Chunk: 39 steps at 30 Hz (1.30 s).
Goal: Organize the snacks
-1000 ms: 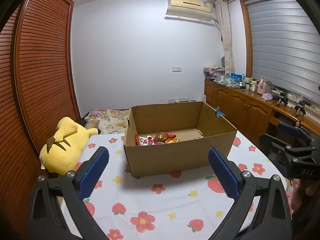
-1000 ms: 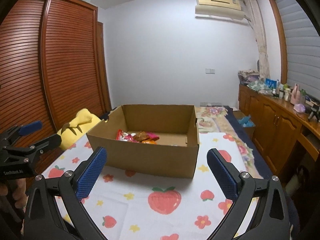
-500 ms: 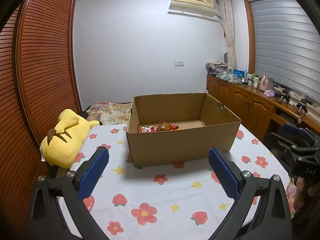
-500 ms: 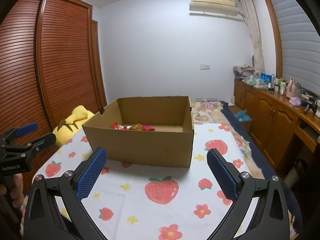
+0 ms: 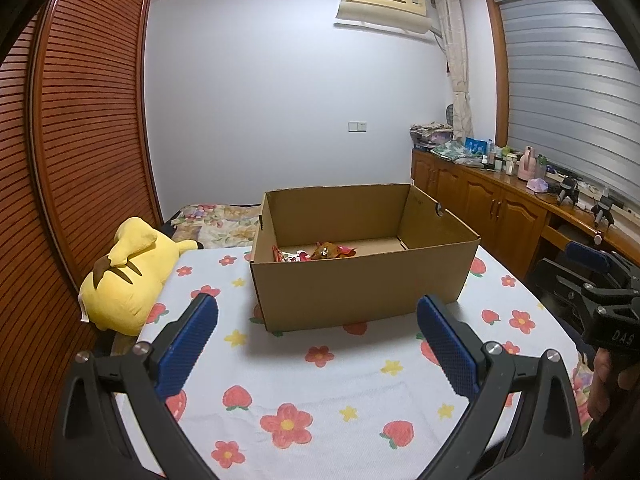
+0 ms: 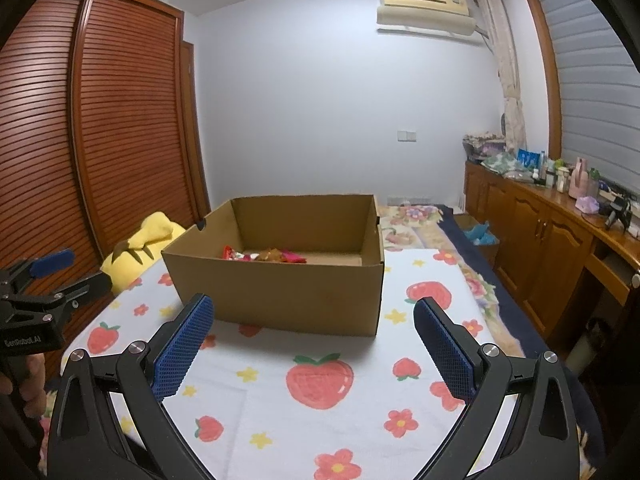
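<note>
left gripper (image 5: 317, 338): at 6 o'clock in its own view, blue pads spread wide, nothing between them; frame base cut off by the lower edge. also seen at 9 o'clock in the right wrist view (image 6: 44, 276), partly cut off, a hand (image 6: 22, 376) on its handle only partly visible.
right gripper (image 6: 313, 336): at 6 o'clock in its own view, blue pads spread wide, empty; base cut off below. also at 3 o'clock in the left wrist view (image 5: 592, 280), partly out of frame.
tablecloth (image 6: 320, 420): white, strawberry and flower print, beneath both grippers.
cardboard box (image 5: 360, 296): open-topped, centre of both views, resting on the tablecloth, apart from both grippers.
snacks (image 5: 316, 253): red, pink and brown packets on the box floor toward its left side; near wall hides their lower parts, count and type unclear.
yellow plush toy (image 5: 128, 280): at 9 o'clock, left of the box; half hidden behind it in the right wrist view.
wooden cabinet (image 5: 492, 212): at 3 o'clock, far; items on top too small to identify.
air conditioner (image 5: 384, 8): at 1 o'clock, on the far wall.
</note>
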Tool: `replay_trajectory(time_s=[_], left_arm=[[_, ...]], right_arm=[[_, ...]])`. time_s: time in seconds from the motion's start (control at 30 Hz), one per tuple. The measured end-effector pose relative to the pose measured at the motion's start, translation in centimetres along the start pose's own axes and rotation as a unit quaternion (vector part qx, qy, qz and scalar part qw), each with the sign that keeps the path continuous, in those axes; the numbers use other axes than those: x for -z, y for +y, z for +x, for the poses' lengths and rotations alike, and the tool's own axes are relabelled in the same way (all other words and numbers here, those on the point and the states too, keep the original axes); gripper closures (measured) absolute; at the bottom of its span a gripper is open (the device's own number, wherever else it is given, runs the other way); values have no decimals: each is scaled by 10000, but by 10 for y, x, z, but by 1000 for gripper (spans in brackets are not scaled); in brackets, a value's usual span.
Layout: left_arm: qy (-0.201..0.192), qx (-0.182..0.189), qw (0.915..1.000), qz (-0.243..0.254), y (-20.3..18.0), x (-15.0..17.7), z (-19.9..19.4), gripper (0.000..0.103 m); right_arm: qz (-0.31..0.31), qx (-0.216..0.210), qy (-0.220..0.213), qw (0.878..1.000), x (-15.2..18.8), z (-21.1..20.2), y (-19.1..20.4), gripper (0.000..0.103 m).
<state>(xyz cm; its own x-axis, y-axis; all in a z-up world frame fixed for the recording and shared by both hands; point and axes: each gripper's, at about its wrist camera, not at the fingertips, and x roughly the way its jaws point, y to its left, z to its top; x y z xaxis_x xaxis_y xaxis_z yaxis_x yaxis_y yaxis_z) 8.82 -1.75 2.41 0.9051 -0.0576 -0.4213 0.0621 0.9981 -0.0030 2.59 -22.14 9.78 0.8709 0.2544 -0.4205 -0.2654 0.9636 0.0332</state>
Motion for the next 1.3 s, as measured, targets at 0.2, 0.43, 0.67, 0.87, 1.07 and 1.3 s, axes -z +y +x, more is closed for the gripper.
replay_trajectory(time_s=[0.2,0.43,0.67,0.87,1.07,1.3], left_arm=[[-1,8,10000,11,-1,1,-1,2],[-4,21,10000,7,-1,1,-2,2],[-13,22,10000,-3,-2,2,-4,2],[-8,19,10000,-4,-1,2,-5,2],[31,18,10000,-1,-1,3,-3,2],[45,35,10000,7,-2,2,-3,2]], right_arm=[[-12,0,-17,10000,0,-2,1,1],[-8,-4,-52,10000,-3,-4,3,1],[-5,-1,-44,10000,-3,-4,3,1],[-4,-13,-42,10000,-3,-4,3,1],[-3,-20,-29,10000,-2,-3,3,1],[-1,-15,-31,10000,-1,-3,3,1]])
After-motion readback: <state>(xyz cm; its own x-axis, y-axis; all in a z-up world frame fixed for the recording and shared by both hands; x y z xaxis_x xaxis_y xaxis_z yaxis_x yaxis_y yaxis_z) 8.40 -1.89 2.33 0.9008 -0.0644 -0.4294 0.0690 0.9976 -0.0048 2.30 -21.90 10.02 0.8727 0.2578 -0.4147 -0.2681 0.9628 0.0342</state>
